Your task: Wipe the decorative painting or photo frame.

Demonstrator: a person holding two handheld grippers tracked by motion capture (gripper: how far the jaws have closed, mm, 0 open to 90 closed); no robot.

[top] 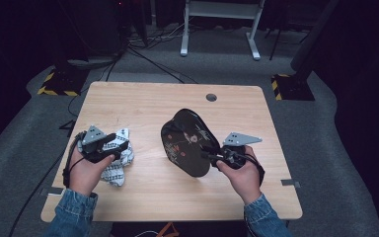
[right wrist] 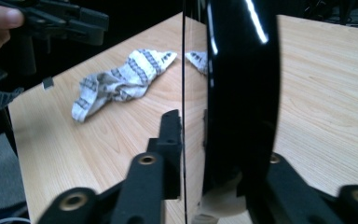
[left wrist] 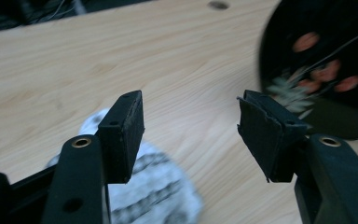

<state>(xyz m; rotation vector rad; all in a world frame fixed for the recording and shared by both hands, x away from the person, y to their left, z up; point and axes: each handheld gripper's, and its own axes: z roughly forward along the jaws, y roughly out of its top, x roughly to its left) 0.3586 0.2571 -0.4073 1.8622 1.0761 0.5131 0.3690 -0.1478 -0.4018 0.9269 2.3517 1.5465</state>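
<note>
While the right gripper is holding the rim of the black plate between its narrow jaws and tilting it up on edge over the table, the left gripper is standing wide open with nothing between its jaws, just above the patterned cloth lying on the wood. To do this step well, I think the right hand should be keeping the plate steady with a firm grip, because the glossy rim could slip.
</note>
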